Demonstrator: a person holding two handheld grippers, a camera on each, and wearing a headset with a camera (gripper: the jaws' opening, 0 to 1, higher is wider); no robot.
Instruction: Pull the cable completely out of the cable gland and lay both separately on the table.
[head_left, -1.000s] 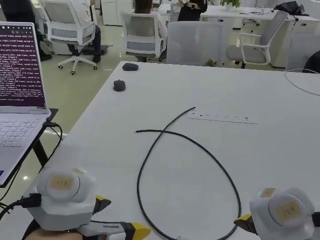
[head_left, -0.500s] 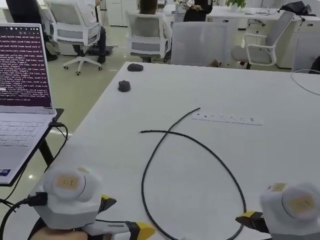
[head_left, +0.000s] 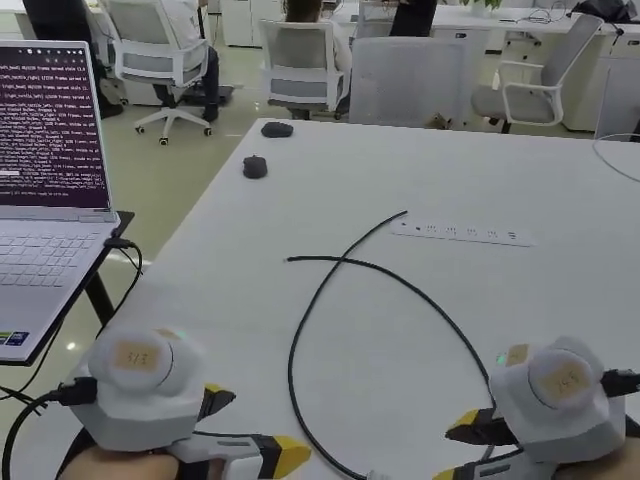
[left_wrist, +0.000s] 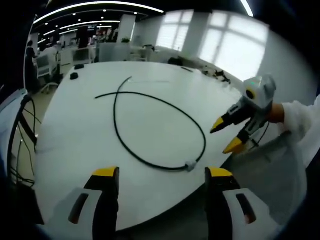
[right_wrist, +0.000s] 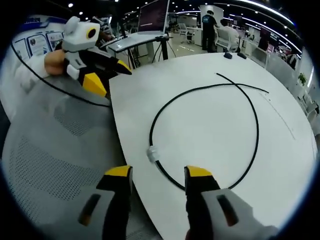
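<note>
While head view clips it, cable gland on looped cable

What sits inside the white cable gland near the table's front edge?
The black cable enters the cable gland on one side and leaves on the other, so it is threaded through. The stretch inside is covered by the gland's body, as is any seal.
</note>
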